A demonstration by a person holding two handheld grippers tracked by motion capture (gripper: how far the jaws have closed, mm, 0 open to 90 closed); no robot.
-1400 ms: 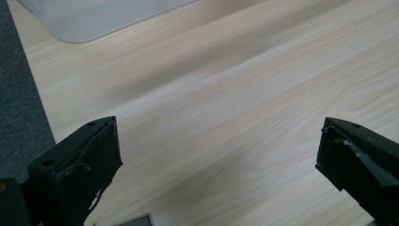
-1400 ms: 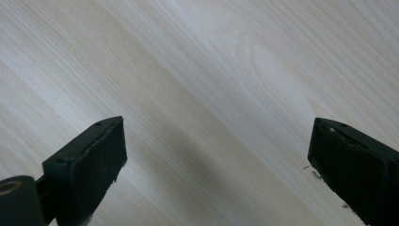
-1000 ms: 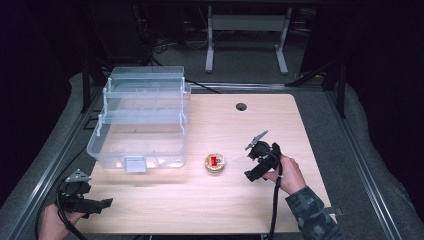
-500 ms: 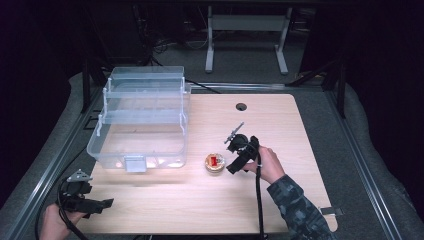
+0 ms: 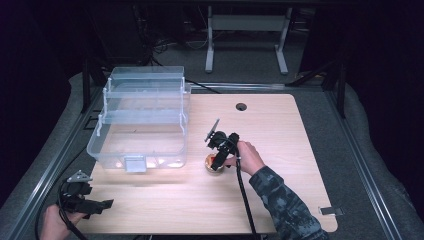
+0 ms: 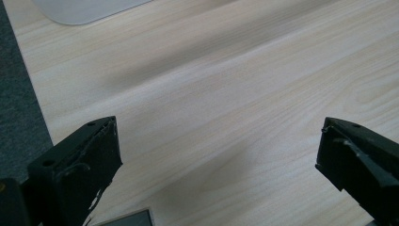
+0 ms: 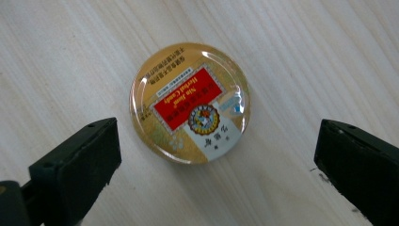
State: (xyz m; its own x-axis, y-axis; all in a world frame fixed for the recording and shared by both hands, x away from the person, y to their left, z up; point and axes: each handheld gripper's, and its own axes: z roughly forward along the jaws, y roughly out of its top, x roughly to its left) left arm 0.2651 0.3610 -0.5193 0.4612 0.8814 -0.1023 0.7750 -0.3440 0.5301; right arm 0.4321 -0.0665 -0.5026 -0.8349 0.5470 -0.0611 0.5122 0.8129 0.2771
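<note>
Poised over a small round tin [image 7: 189,103] lying flat on the wooden worktop [image 5: 300,150] just beside a clear plastic box [image 5: 142,117], the right claw [image 7: 214,155], jaws spread wide, must next descend and close, while the left claw [image 6: 221,160] idles released.

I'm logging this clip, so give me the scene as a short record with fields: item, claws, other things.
item: small round gold tin with red label, lying flat on the light wooden table
right claw: open, above the tin, jaws either side, not touching
left claw: open over bare wood at the table's near left corner
other: clear plastic tiered storage box, left of the tin
</note>
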